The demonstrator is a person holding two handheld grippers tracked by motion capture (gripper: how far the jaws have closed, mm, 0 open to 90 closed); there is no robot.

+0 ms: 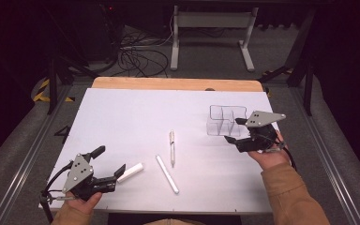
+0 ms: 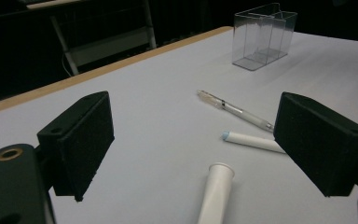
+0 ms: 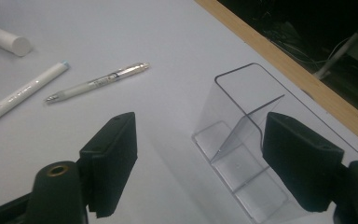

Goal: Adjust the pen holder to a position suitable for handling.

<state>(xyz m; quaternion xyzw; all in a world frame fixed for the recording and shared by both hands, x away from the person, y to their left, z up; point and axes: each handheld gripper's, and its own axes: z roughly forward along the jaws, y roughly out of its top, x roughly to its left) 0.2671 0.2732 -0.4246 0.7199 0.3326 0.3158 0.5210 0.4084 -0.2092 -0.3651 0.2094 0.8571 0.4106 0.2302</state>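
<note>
High view: a white tabletop [image 1: 136, 112] with a wooden far edge is seen, and a tool is held in each of the person's hands. The left tool [image 1: 108, 162] is held at the near left corner, its jaws spread wide with nothing between them. A short white tube [image 1: 131, 172] lies on the tabletop just beside the tip of its right jaw; whether the two touch cannot be told. Two pens lie near the middle: a white pen [image 1: 167, 174] set at a slant, and a clear pen [image 1: 172, 147] lying nearly straight away from the person, just beyond it. The two pens are close but apart.

A clear box [image 1: 226, 120] with inner dividers stands upright at the far right of the tabletop. The right tool [image 1: 235, 133] is held just at its near side, with one jaw tip seen against the box wall.

Left gripper view: the tube [image 2: 216, 193] is seen lying between and ahead of the open jaws, untouched by the pads, with the white pen [image 2: 253, 141] and clear pen [image 2: 234, 109] farther on and the box [image 2: 263, 36] far off.

Right gripper view: the jaws are seen parted, and the box [image 3: 244, 140] stands between them nearer the right jaw. No pad is seen pressing on it. The clear pen [image 3: 98, 82], white pen [image 3: 23, 95] and tube [image 3: 4, 39] lie beyond at the left.
</note>
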